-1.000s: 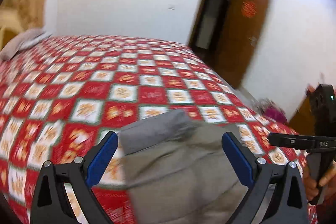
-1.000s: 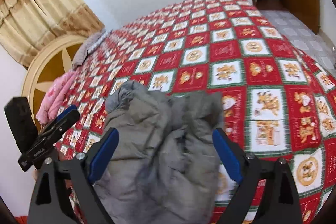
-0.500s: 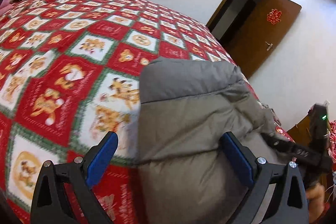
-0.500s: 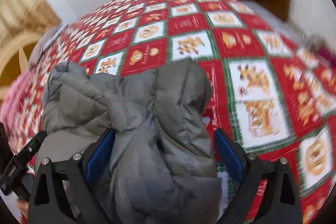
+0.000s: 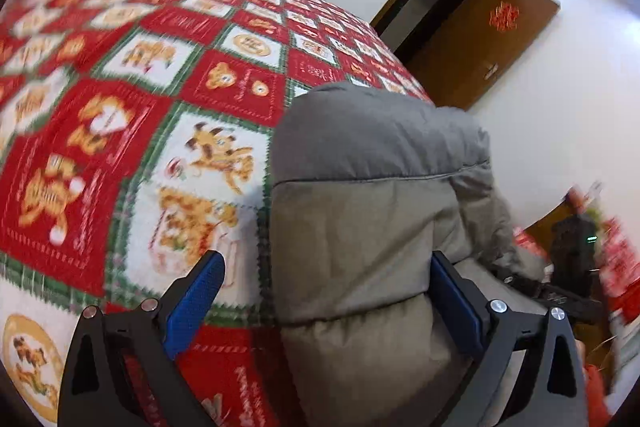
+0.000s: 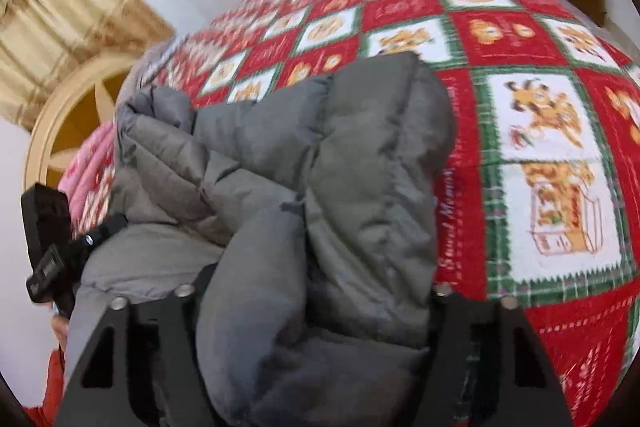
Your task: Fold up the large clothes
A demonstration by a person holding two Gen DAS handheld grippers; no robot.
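The grey padded jacket (image 5: 360,227) lies bunched on the bed's red patchwork cover (image 5: 120,131), its near end cut off at six o'clock in both views. The left gripper (image 5: 326,301) stands wide open: its right blue pad sits just beside the fabric, the left one over bare cover. The right gripper (image 6: 316,291) has just been closing with a thick fold between its jaws; the pads are buried in fabric, so whether they clamp it cannot be told. Motion blur smears the cover's pictures.
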